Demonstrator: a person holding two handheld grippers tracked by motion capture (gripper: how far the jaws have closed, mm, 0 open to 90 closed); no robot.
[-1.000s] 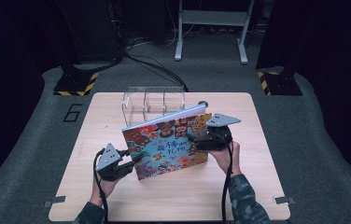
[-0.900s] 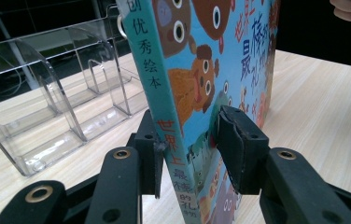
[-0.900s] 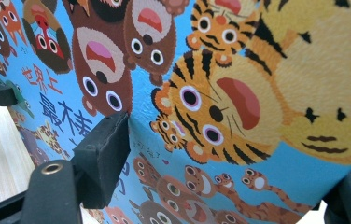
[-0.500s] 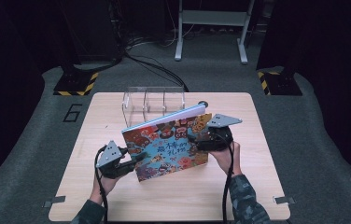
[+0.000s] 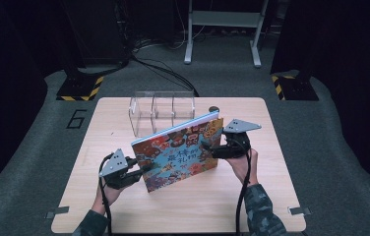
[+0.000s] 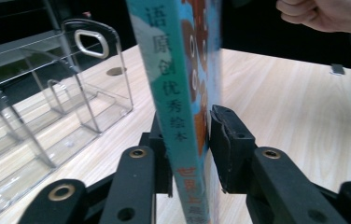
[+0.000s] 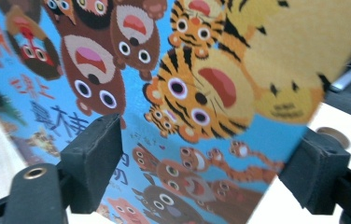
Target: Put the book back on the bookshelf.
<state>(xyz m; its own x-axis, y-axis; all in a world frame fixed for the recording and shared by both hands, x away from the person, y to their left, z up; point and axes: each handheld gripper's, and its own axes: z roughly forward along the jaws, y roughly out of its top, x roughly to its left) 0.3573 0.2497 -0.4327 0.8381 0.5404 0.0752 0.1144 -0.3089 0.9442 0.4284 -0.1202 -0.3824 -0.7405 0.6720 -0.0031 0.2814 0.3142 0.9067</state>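
Observation:
A colourful picture book (image 5: 178, 152) with cartoon animals on its cover stands tilted on its lower edge on the wooden table (image 5: 271, 196). My left gripper (image 5: 141, 172) holds it at the spine. In the left gripper view the teal spine (image 6: 178, 93) sits between the pads, and the jaws have just been closing on it. My right gripper (image 5: 210, 150) is at the book's right end. Its jaws have just been opening and stand wide apart in front of the cover (image 7: 187, 93), with the pads (image 7: 94, 158) off it.
A clear acrylic organiser (image 5: 163, 110) with several compartments stands behind the book, near the table's far edge. A small dark round disc (image 5: 213, 109) lies on the table beside it. The person's other hand (image 6: 323, 14) is seen beyond the book.
The right gripper has shifted slightly at the book's right end. The book and the left gripper keep their place.

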